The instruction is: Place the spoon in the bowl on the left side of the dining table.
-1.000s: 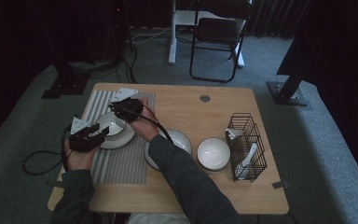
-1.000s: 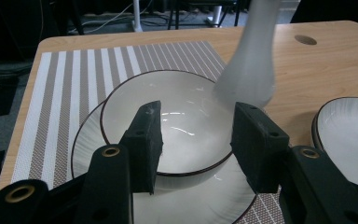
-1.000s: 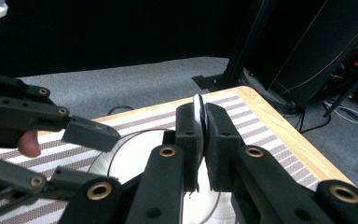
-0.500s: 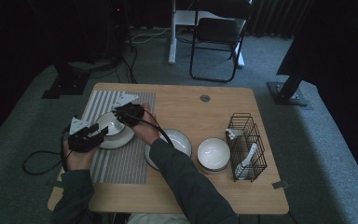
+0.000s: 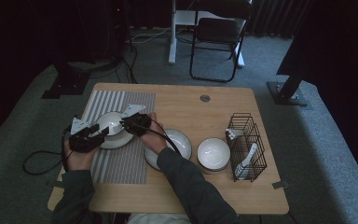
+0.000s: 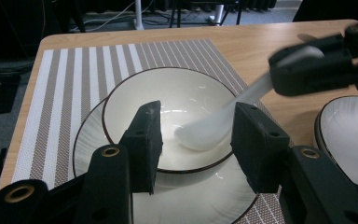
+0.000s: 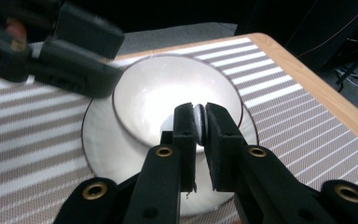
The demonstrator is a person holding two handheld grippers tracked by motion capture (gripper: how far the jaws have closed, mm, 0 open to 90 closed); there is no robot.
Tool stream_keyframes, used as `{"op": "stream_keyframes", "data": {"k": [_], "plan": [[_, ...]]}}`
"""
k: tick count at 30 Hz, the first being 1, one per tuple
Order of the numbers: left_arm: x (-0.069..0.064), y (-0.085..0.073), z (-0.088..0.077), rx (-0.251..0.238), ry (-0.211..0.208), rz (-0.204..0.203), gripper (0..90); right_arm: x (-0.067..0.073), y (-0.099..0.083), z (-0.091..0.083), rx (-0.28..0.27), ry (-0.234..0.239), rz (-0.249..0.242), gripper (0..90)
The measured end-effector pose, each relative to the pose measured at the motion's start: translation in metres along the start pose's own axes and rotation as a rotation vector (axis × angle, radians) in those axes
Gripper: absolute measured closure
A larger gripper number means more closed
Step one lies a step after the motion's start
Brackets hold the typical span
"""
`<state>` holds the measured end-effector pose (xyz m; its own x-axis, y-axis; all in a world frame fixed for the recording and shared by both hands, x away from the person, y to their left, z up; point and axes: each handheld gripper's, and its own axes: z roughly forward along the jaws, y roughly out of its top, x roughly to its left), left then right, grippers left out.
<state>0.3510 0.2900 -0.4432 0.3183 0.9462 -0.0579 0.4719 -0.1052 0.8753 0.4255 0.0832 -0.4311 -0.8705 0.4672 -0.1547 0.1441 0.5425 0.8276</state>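
Dark room, wooden worktop [image 5: 261, 186], and I'm setting a place on the striped mat [image 5: 121, 163] at the left end. On the mat sits a plate [image 5: 121, 140] with a bowl [image 6: 168, 98] on top of it. My right tongs [image 7: 199, 122] are pinching the handle of a white spoon [image 6: 205, 130], and the scoop end is already down inside the bowl, a bit right of its middle. Those jaws have just been easing apart, but the handle is between the pads and they look pressed on it as far as I can see. My left tongs [image 6: 196, 135] are spread wide, one jaw on each side of the bowl's near rim, not squeezing anything, just hovering as a guard.

How I'd finish this one nicely: get the scoop resting on the bowl floor and the handle leaning on the rim before letting go fully, otherwise the thing clatters or tips out. Open slowly, then back the tongs out along the handle's line, not sideways, so I don't flick it. Left tongs stay put near the rim in case the bowl slides on the plate.

Over to the right there's another plate [image 5: 179, 140], a second bowl [image 5: 213, 153], and a wire basket [image 5: 247, 140] with more spoons.
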Motion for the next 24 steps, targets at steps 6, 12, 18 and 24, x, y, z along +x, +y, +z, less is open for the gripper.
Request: {"op": "stream_keyframes", "data": {"k": [6,12,18,24], "plan": [[0.000,0.000,0.000,0.001,0.001,0.001,53.6,0.001,-0.010,-0.005,0.027,-0.001,-0.009,74.3],[0.000,-0.001,0.001,0.001,0.002,-0.004,53.6,0.001,-0.015,-0.013,0.026,0.013,0.023,69.4],[-0.001,-0.001,0.001,0.003,0.001,-0.002,53.6,0.001,-0.014,-0.026,0.014,0.017,0.035,65.7],[-0.001,0.000,0.001,0.001,-0.002,-0.003,53.5,0.001,-0.018,-0.043,0.017,0.024,0.053,59.9]]}}
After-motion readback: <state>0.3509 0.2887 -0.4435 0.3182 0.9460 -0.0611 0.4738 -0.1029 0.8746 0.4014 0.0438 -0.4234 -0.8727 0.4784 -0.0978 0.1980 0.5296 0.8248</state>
